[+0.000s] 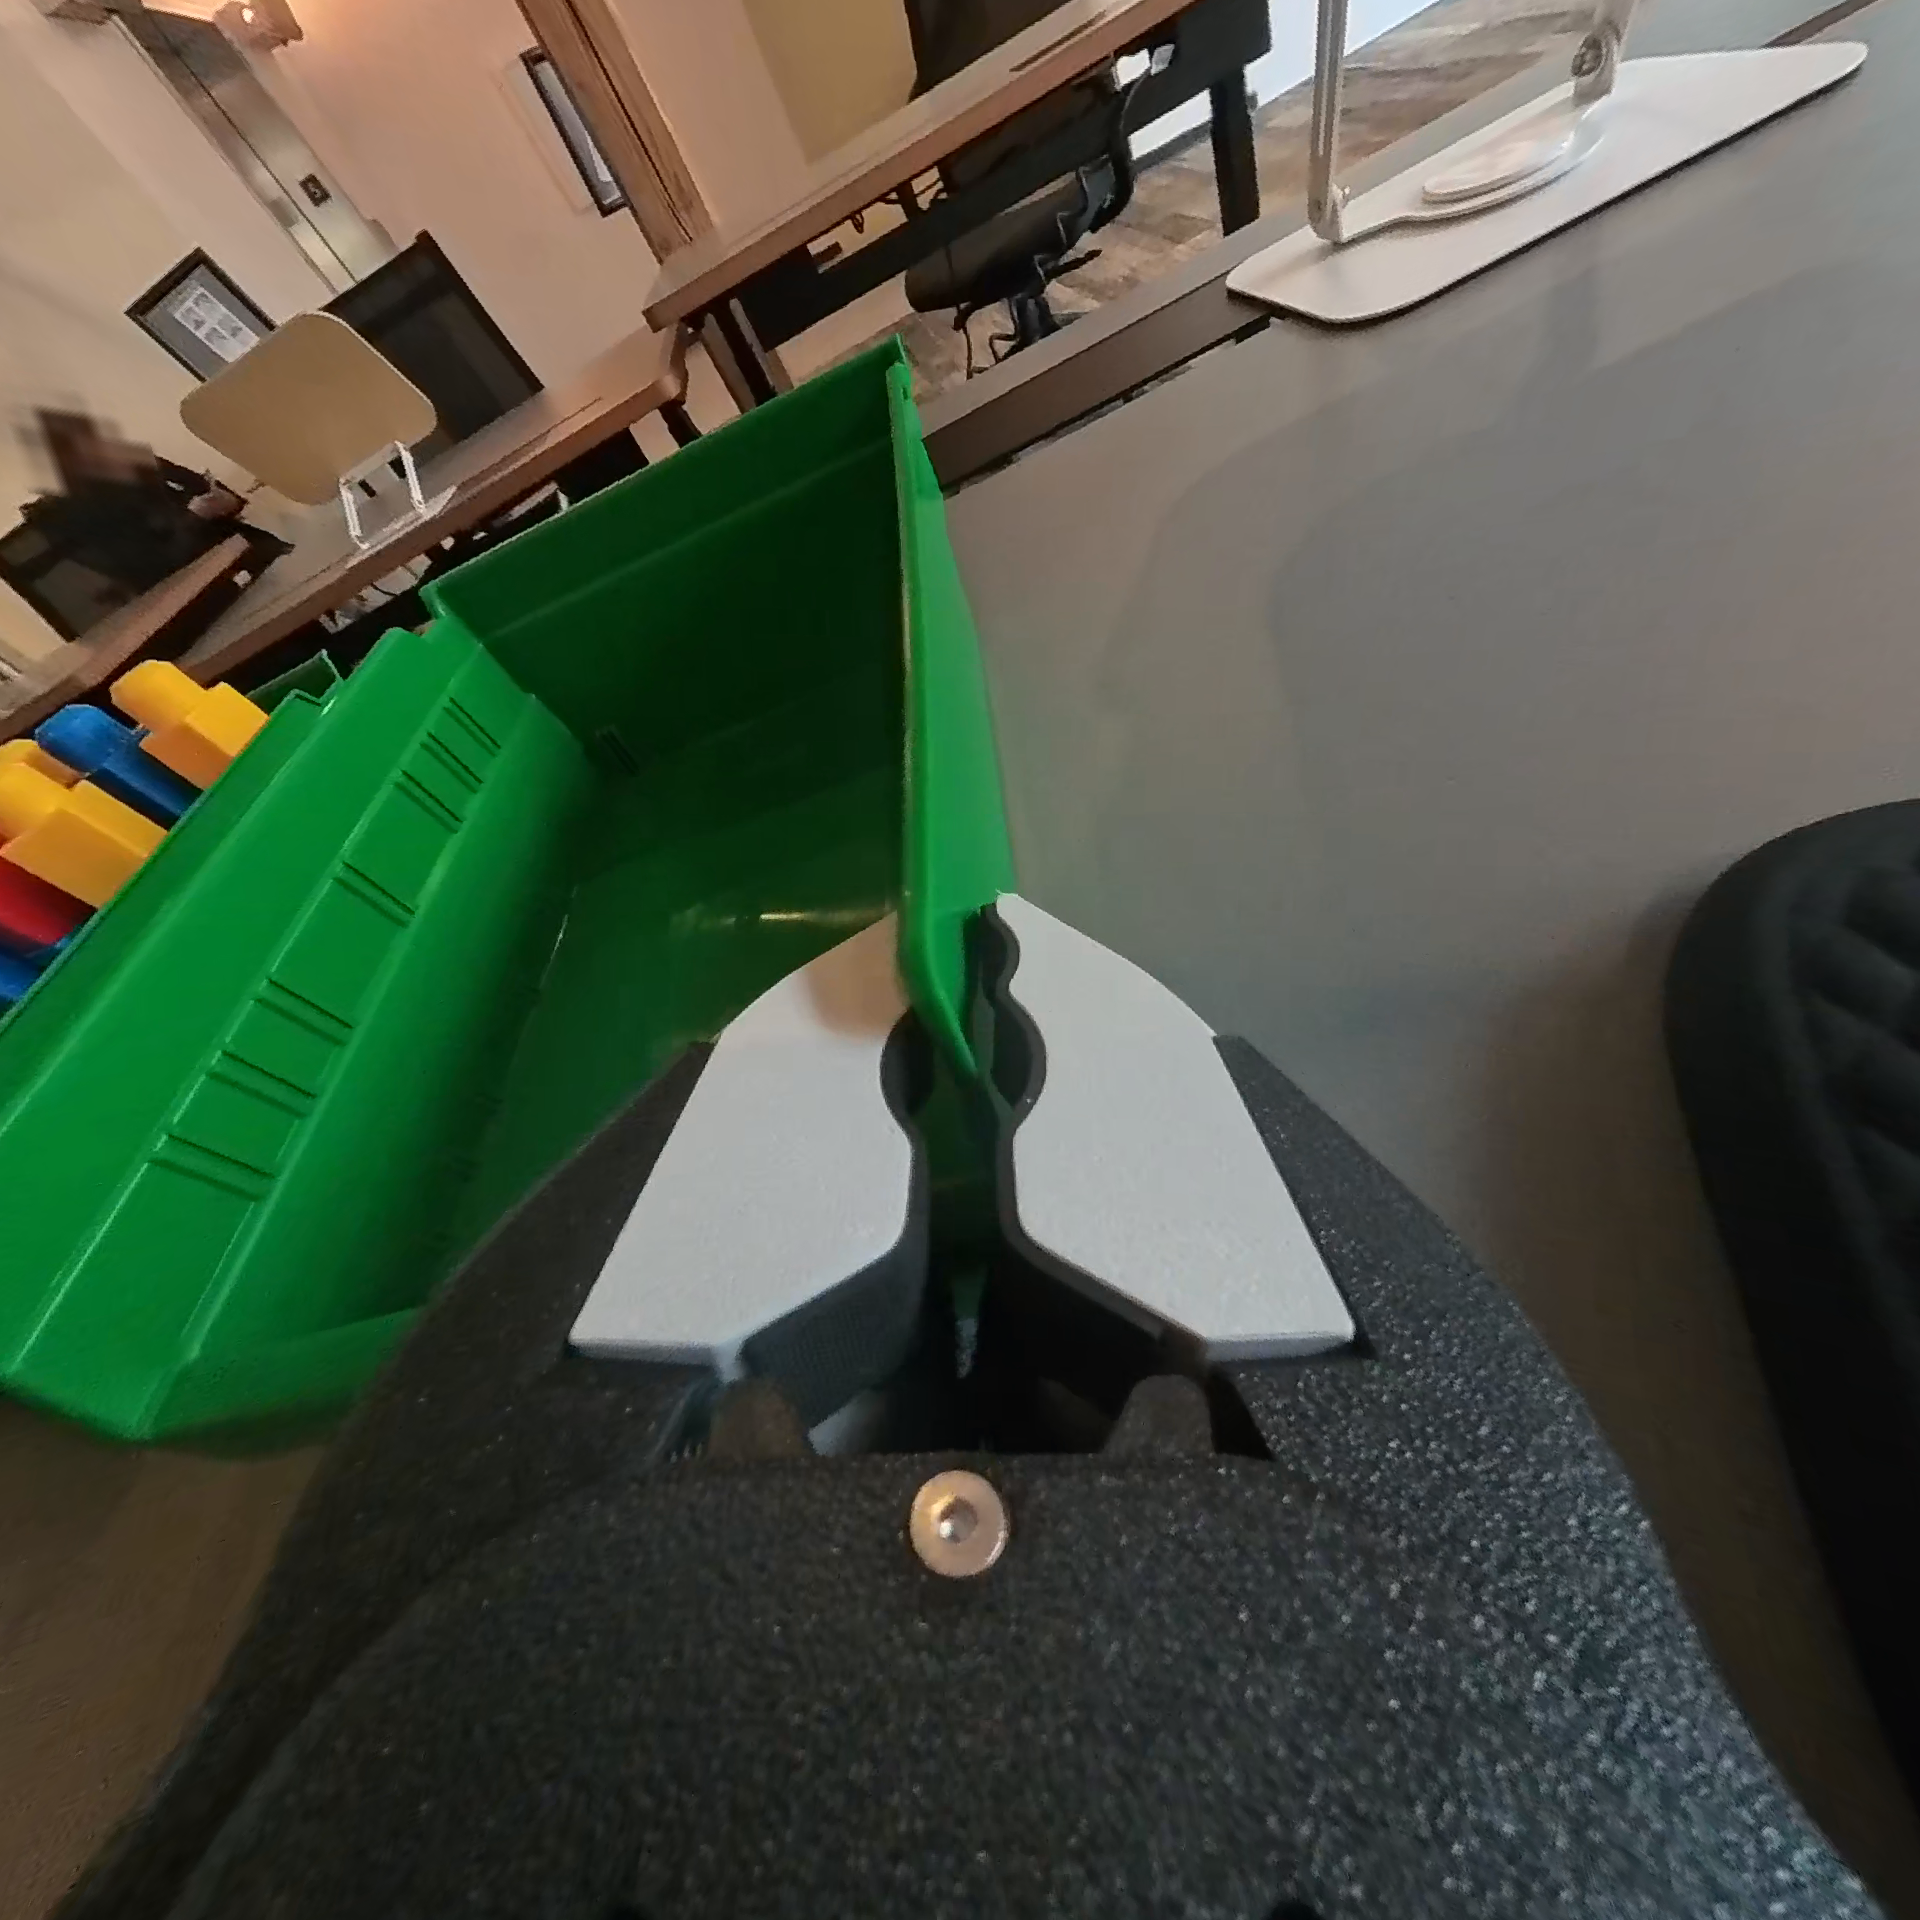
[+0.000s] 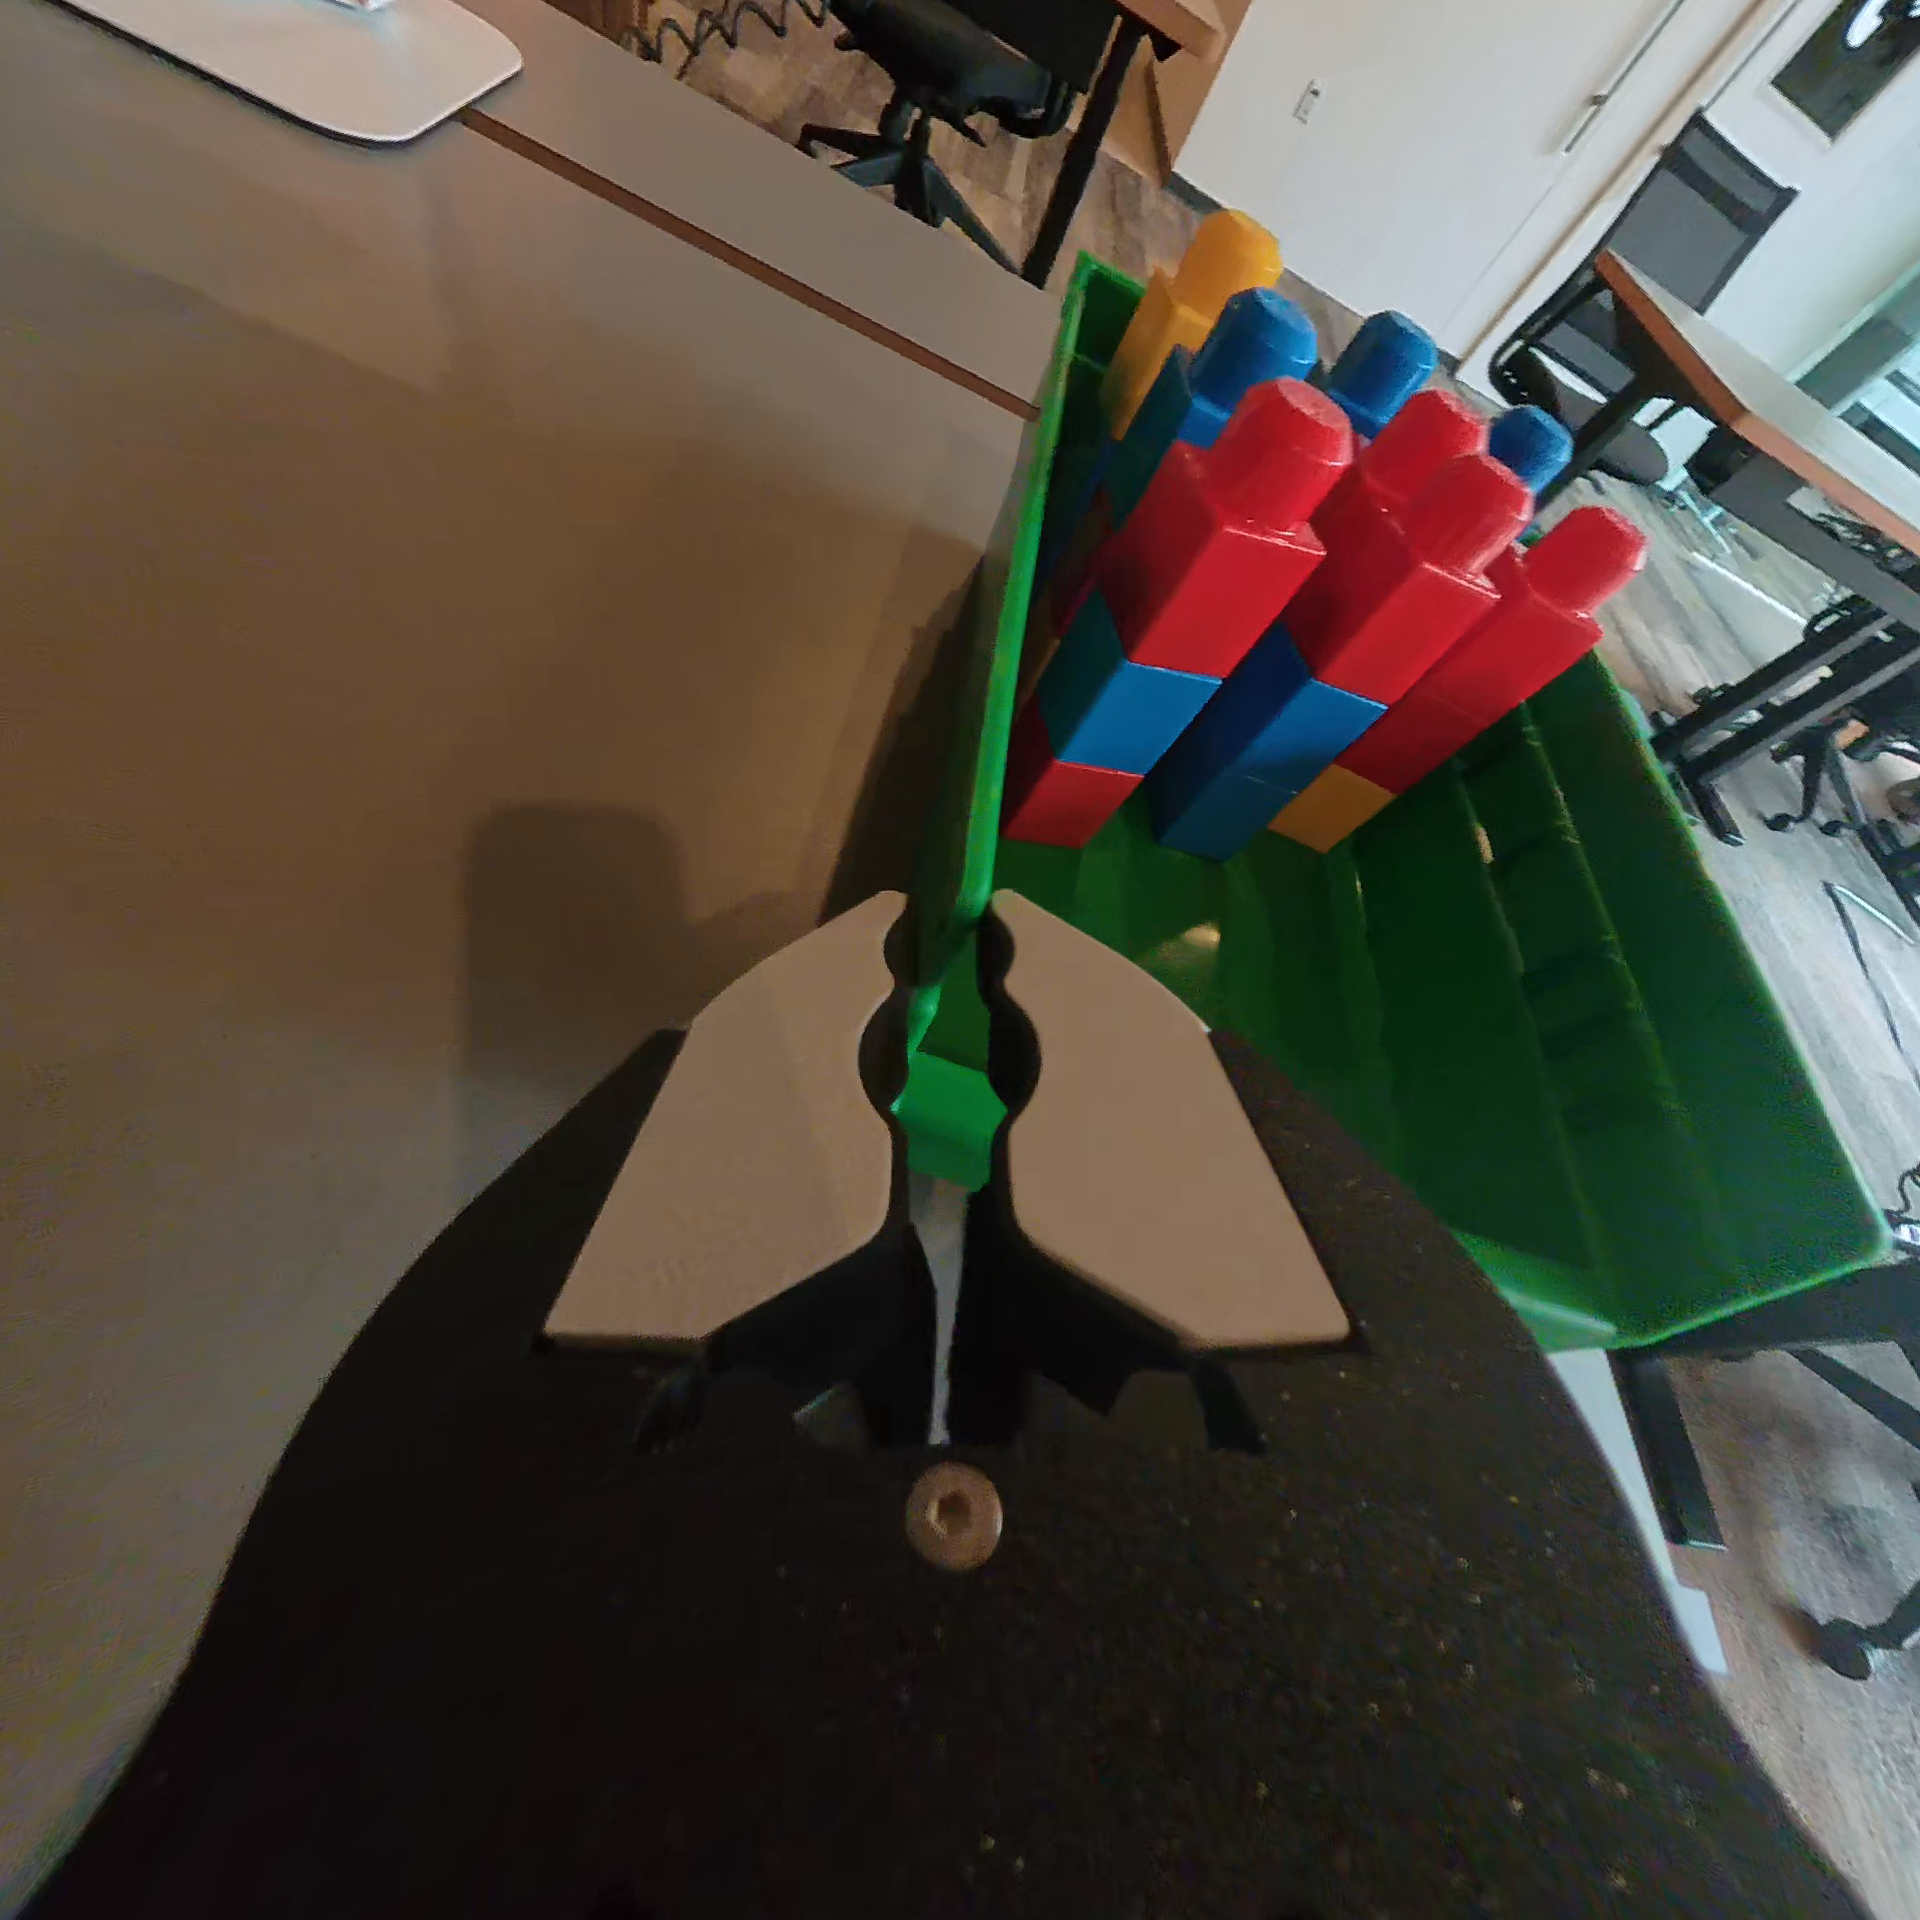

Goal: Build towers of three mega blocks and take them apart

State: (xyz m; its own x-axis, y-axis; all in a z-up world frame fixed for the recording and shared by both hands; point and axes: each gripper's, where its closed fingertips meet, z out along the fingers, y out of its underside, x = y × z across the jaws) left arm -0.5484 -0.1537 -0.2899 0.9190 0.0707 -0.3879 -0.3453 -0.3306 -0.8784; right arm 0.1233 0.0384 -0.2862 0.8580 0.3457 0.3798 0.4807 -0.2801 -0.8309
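Note:
In the left wrist view my left gripper [image 1: 940,935] is shut on the right-hand wall [image 1: 940,727] of an empty green bin [image 1: 644,644], one pad on each side of the thin wall. Yellow, blue and red mega blocks [image 1: 73,821] lie in a second bin at the far left. In the right wrist view my right gripper [image 2: 948,904] is shut on the left wall [image 2: 1023,582] of a green bin [image 2: 1558,987]. That bin holds several upright towers of red, blue and yellow mega blocks [image 2: 1226,561].
The bins stand on a grey table [image 1: 1351,623]. A white stand base [image 1: 1558,156] sits at the back of it and also shows in the right wrist view [image 2: 343,73]. A black mesh object [image 1: 1818,1091] is at the right. Office desks and chairs stand beyond. The grippers' ends are close to 70 centimetres from one another.

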